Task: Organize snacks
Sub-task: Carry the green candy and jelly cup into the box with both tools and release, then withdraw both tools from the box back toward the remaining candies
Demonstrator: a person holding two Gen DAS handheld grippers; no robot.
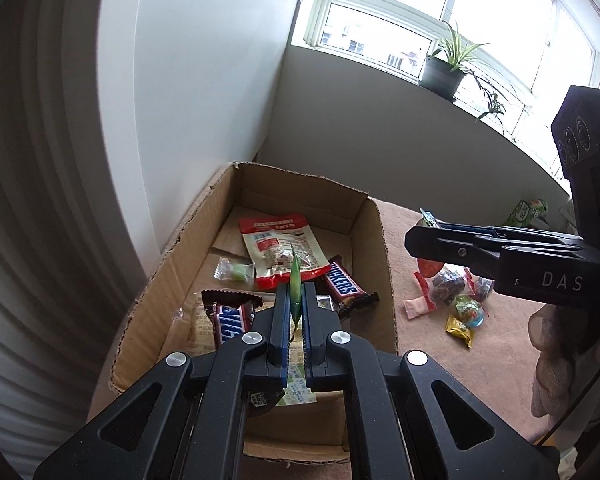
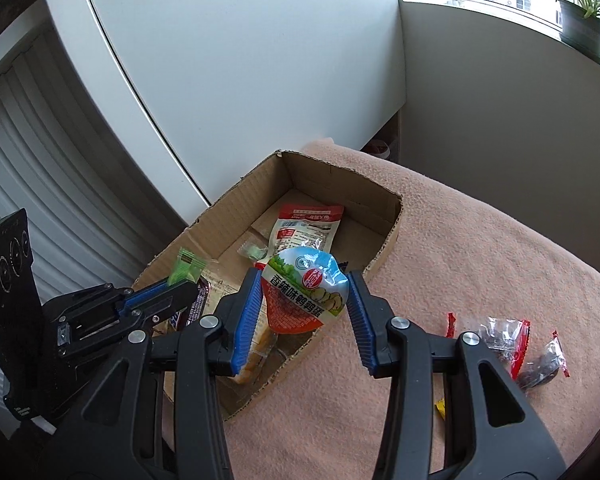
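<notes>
The left gripper (image 1: 296, 312) is clamped tight on a thin green sachet (image 1: 295, 280), which stands edge-on between the blue pads and hangs over the open cardboard box (image 1: 374, 240). The right gripper (image 2: 306, 300) grips a bulging egg snack pouch (image 2: 306, 292) by its sides, poised above the box's near right wall. Both seem held high and over the opening so that each packet can drop in without catching the torn rim; that is my reading, not something shown.

The pouch carries a red round seal and bold Chinese characters, 香辣味鹌鹑蛋, over a picture of pale eggs. The sachet's print is too small to read.

Inside the box lie two Snickers bars (image 1: 346, 286), the name plain on the right one and partly hidden on the left one. Farther back lies a red-and-white pouch (image 1: 282, 250) with fine Chinese text and a barcode, and a small clear-wrapped green sweet (image 1: 236, 272) lies to its left.

On the pink blanket (image 2: 480, 232) to the right of the box, loose snacks (image 1: 456, 292) wait unsorted: red-edged clear packets of dark pieces, a yellow wrapper, a pink one. "DAS" shows on the right gripper's body. A potted plant (image 1: 444, 70) stands on the far sill.
</notes>
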